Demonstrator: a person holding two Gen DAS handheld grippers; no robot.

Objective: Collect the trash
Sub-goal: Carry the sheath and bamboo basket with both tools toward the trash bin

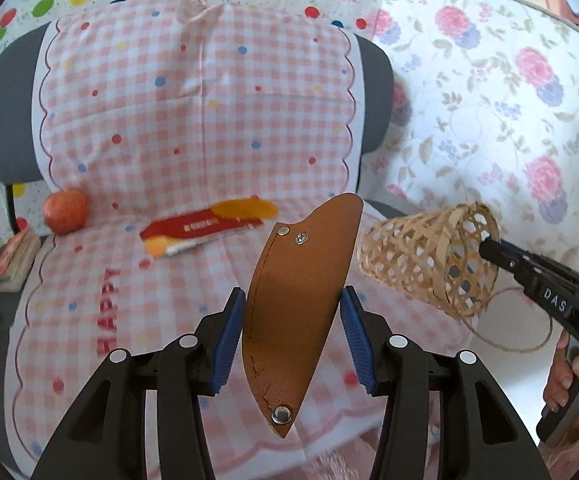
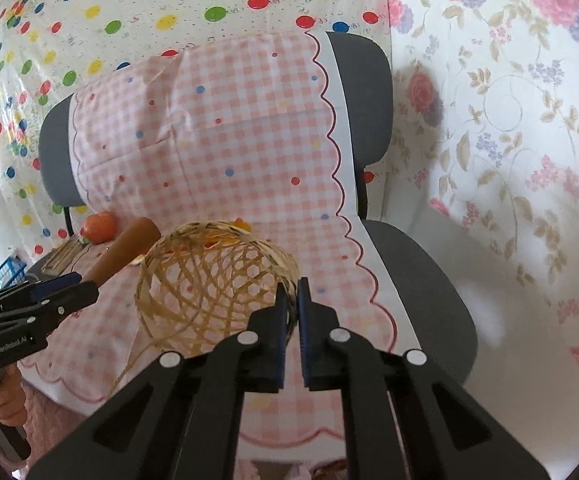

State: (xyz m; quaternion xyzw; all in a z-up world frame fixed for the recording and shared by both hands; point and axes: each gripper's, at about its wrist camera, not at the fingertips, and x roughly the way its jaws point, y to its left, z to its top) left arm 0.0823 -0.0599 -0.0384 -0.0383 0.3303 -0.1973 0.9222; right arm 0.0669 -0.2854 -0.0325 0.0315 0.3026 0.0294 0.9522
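My left gripper (image 1: 292, 304) is shut on a brown leather sheath (image 1: 293, 292) with metal snaps and holds it above the chair seat. My right gripper (image 2: 292, 294) is shut on the rim of a woven bamboo basket (image 2: 213, 288), which hangs tilted with its mouth toward the sheath. The basket (image 1: 429, 258) and right gripper (image 1: 489, 250) show at the right of the left wrist view. The sheath (image 2: 127, 250) and left gripper (image 2: 65, 284) show at the left of the right wrist view. A red and yellow wrapper (image 1: 205, 228) lies on the seat.
A chair covered with a pink checked cloth (image 1: 193, 120) fills both views. An apple (image 1: 66, 211) sits at the seat's left, beside a small book-like stack (image 1: 13, 262). A twine cord (image 1: 509, 328) hangs from the basket. Floral and balloon-print sheets hang behind.
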